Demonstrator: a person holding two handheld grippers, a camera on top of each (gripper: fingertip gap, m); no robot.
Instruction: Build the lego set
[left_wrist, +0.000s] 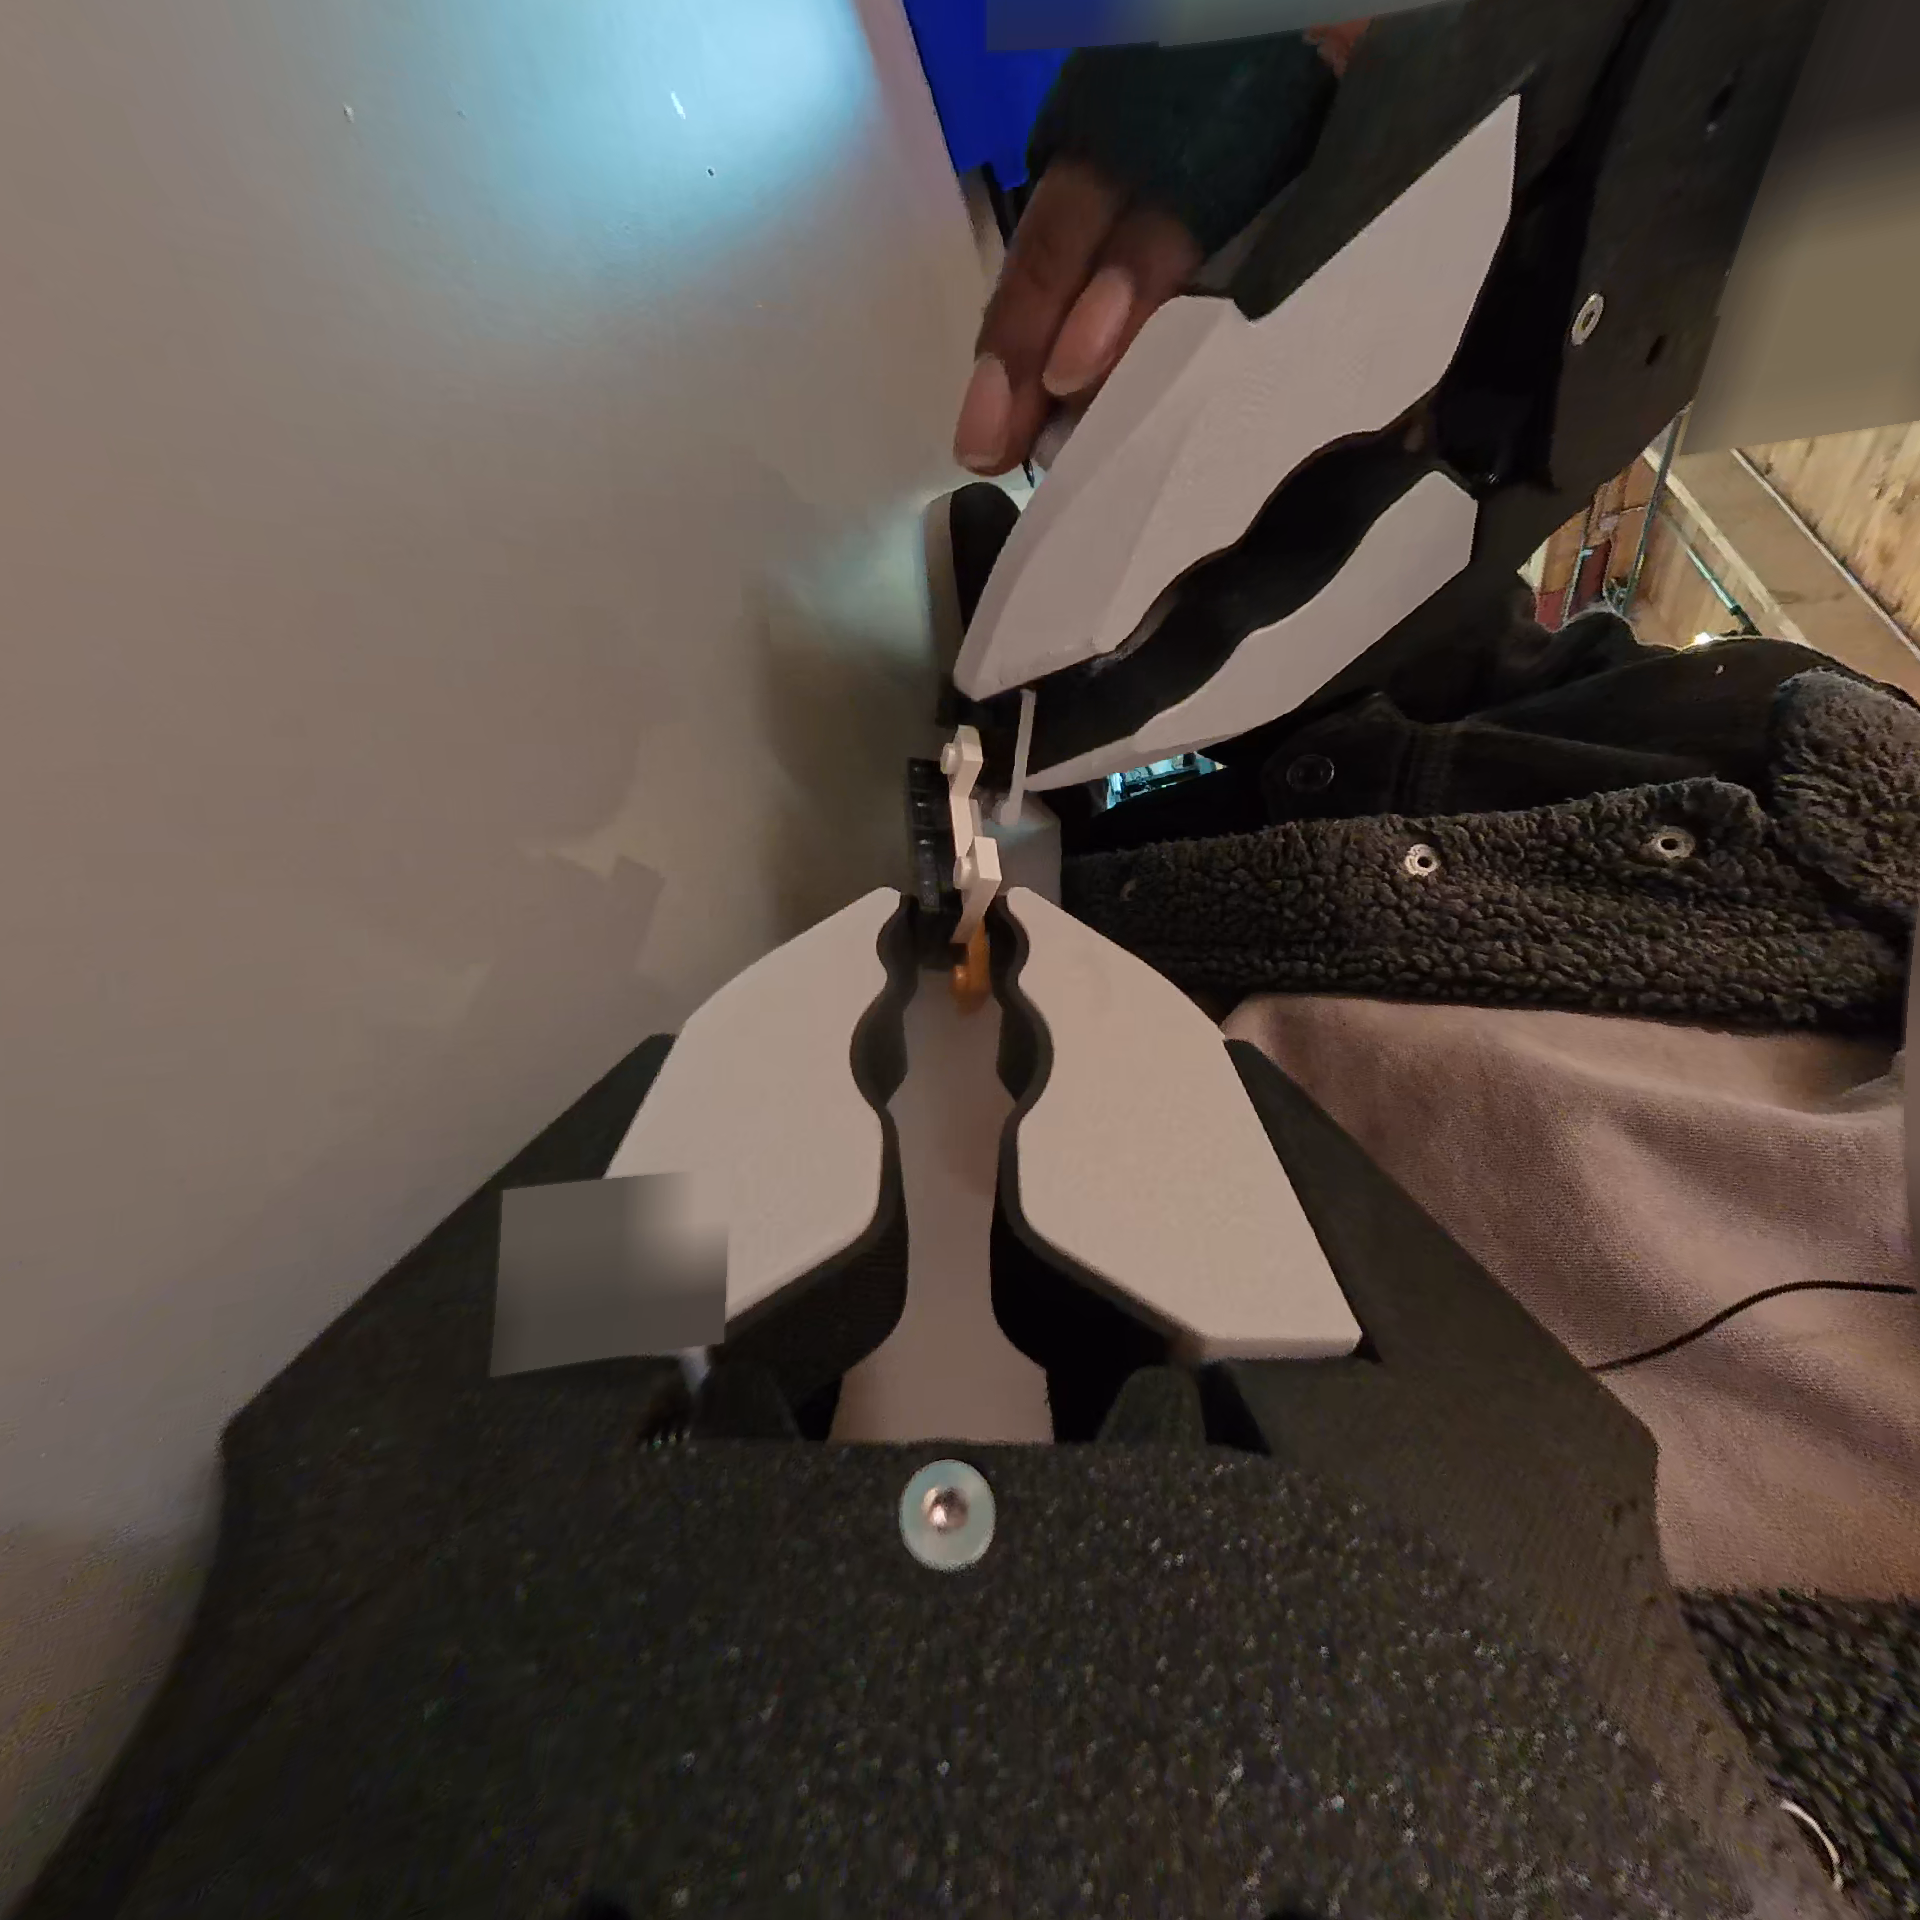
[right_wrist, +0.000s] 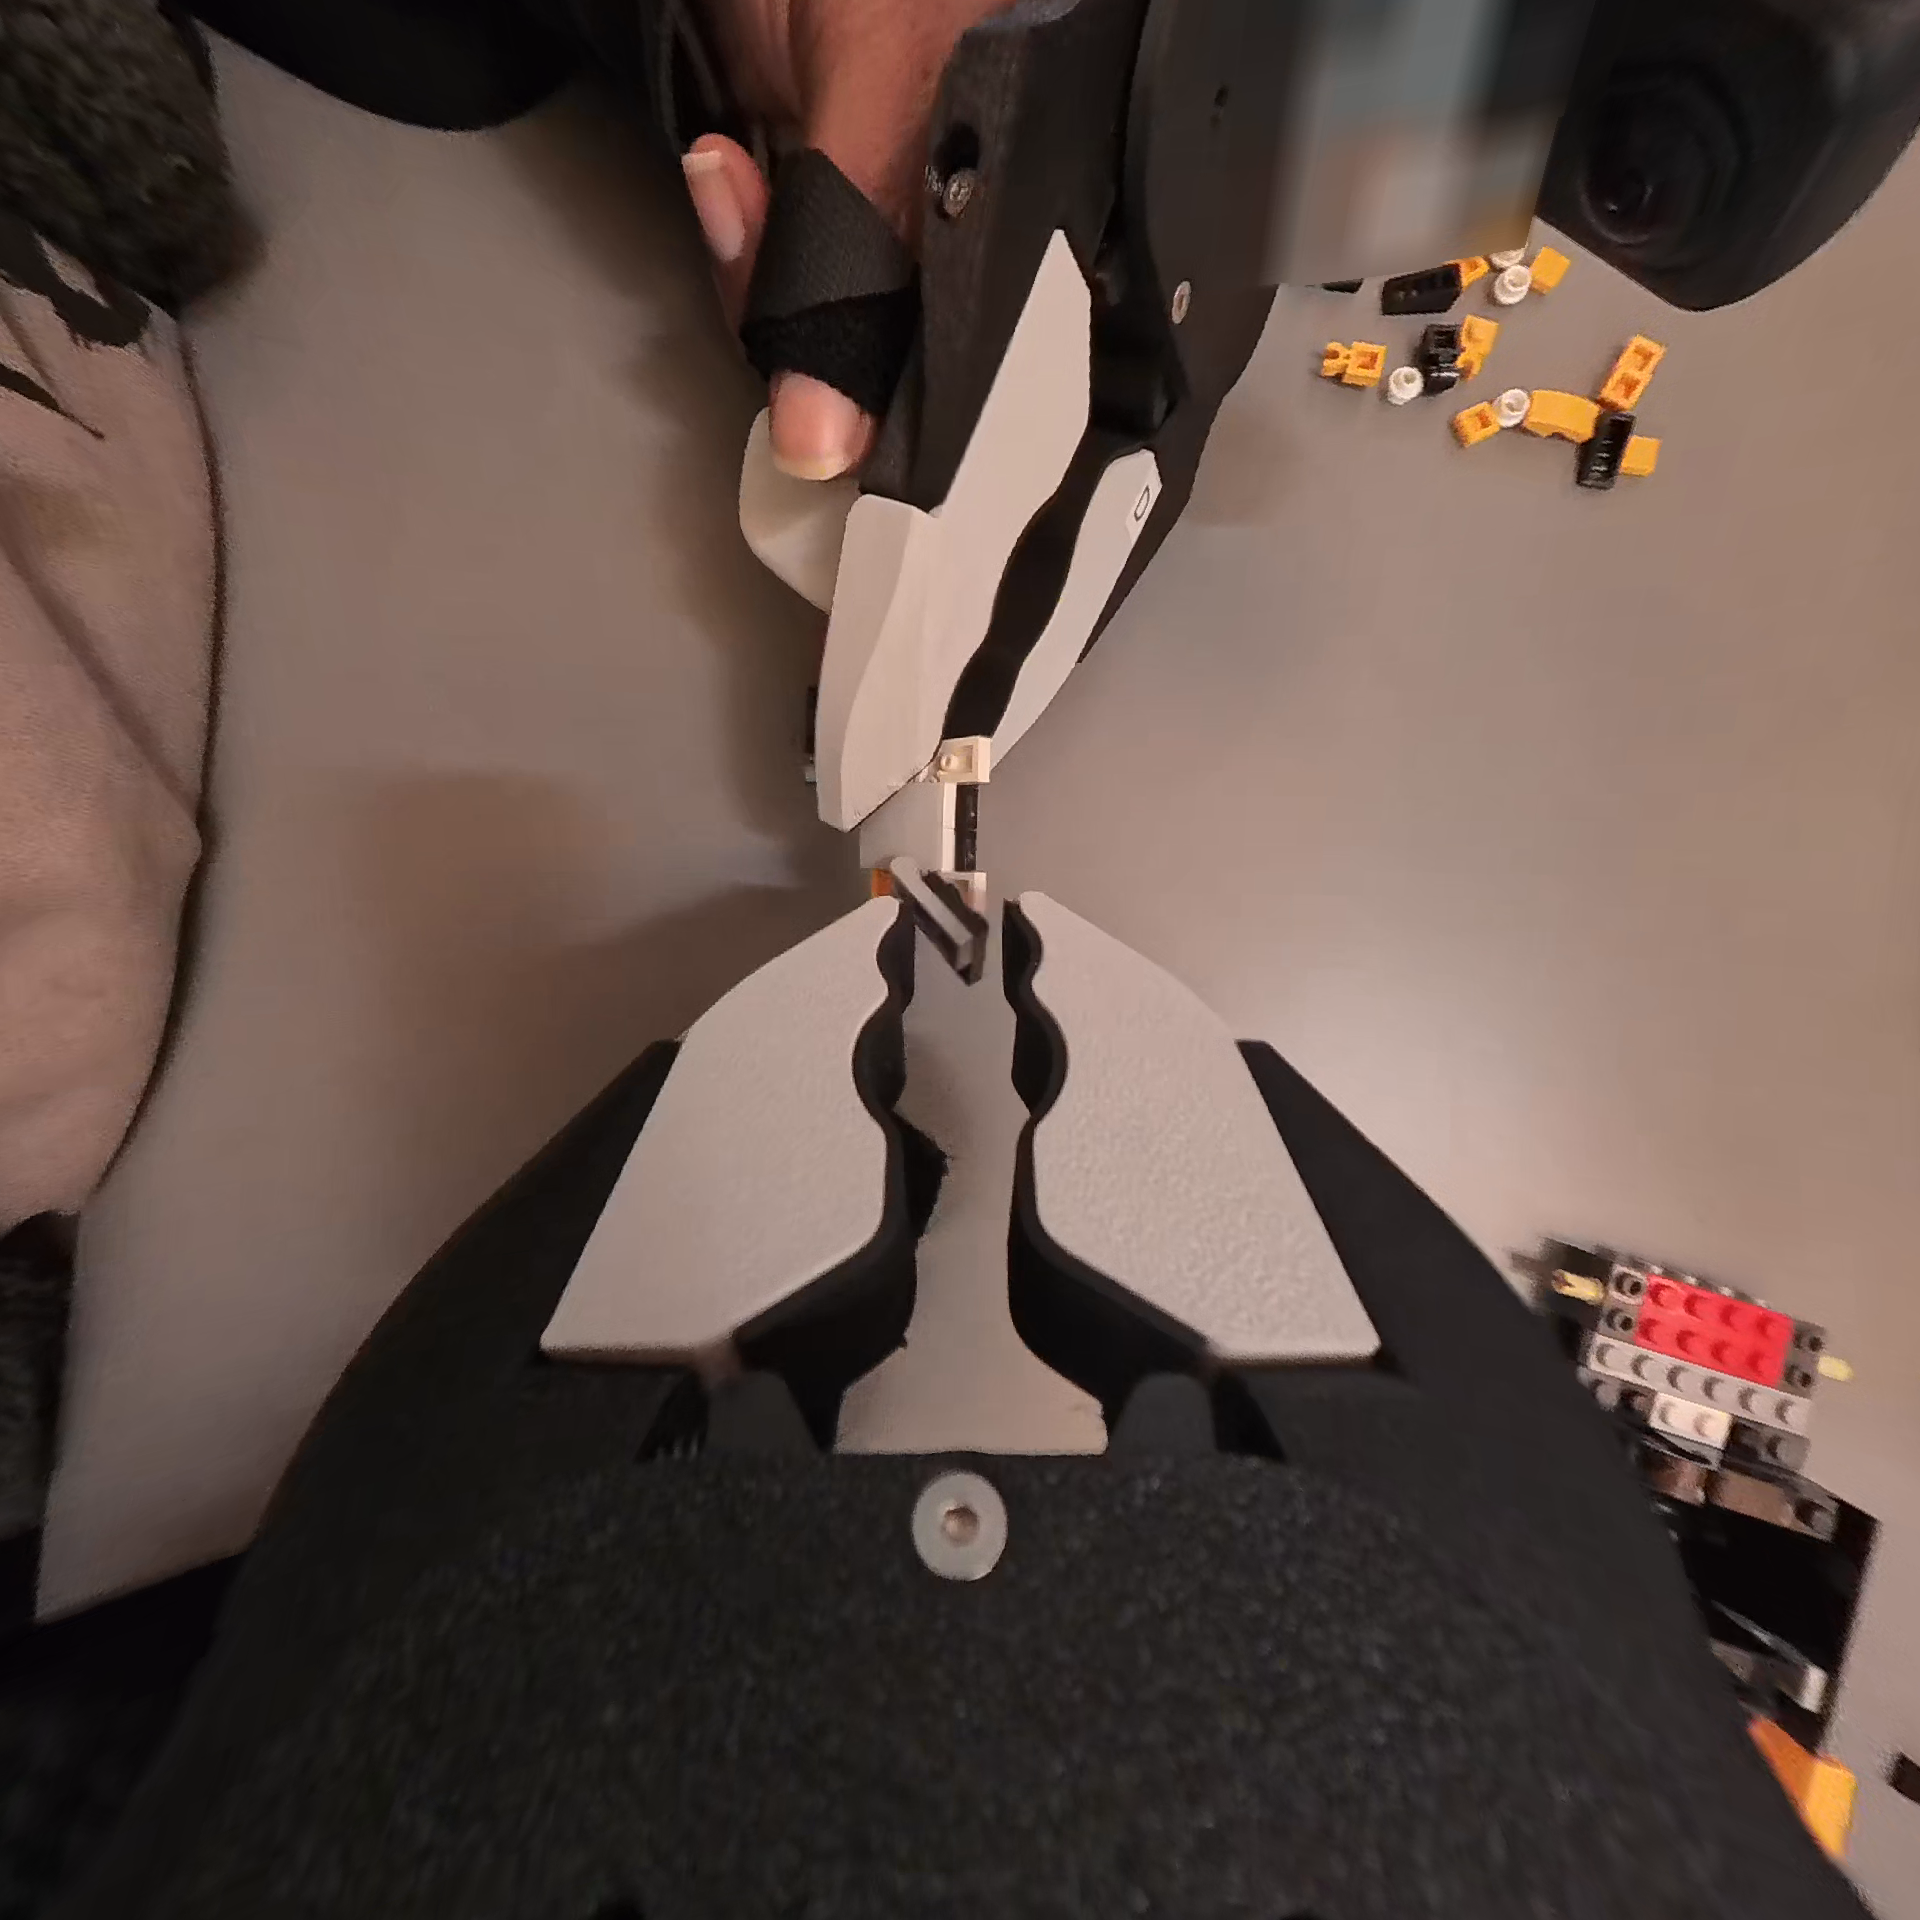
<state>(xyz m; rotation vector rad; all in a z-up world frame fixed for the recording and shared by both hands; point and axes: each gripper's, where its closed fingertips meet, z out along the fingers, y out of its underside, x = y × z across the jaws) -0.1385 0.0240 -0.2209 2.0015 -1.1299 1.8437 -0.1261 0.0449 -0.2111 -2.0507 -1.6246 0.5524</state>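
The left tongs are closing on the lower end of a small white-and-black lego assembly, their tips pinching it just above a small orange piece that is sitting in the gap between the fingers. The assembly is being held up in the air above the grey table, between the two tools.

From the upper right of the left wrist view, the right tongs are meeting the assembly's upper end, and a thin white bar is running from their tips down to it. In the right wrist view, the right tongs are standing slightly apart at the tips, with a thin dark grey plate lying tilted between them; it cannot be told whether they are actually gripping it. Just beyond, the left tongs are clamping the white-and-black assembly, and a hand with a black strap over one finger is holding that tool.

Farther right on the table, loose orange, black and white pieces are lying scattered, and a partly built model with a red plate on top is sitting near the right edge.
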